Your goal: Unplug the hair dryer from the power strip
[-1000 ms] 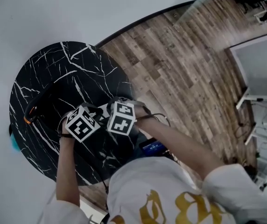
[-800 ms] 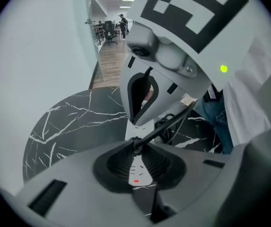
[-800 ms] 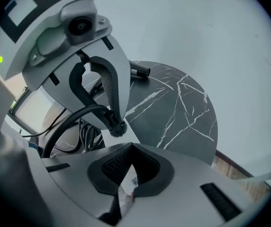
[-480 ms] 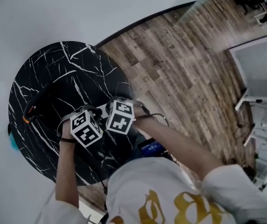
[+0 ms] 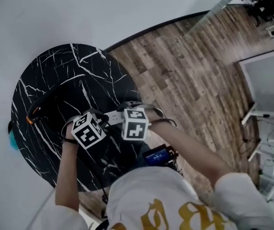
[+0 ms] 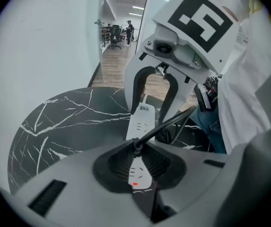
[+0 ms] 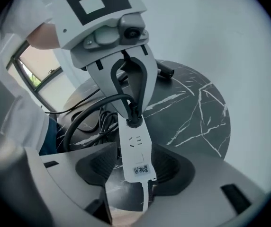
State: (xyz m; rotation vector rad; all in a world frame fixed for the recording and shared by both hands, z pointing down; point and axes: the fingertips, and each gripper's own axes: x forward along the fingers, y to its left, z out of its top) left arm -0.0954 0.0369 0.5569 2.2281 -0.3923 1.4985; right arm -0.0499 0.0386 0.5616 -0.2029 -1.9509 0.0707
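My left gripper (image 6: 135, 150) clamped the black plug (image 7: 133, 121), seemingly seated at the left end of the white plastic power strip (image 7: 136, 148). The jaws of my right gripper (image 7: 136, 170) had just opened, loose around its other end. Unheld, that light slab might lift with the plug or skid on the glossy veined table (image 5: 55, 80).

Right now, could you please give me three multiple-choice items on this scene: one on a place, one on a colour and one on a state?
1. Where does the power strip lie? A on the wooden floor; B on the black marble table; C on a chair.
2. What colour is the strip's lit indicator? A green; B blue; C red.
3. How is the left gripper? A shut on the black plug; B wide open, empty; C shut on a cup.
Answers: B, the strip rests on marble; C, a red dot glows; A, its jaws pinch the plug.
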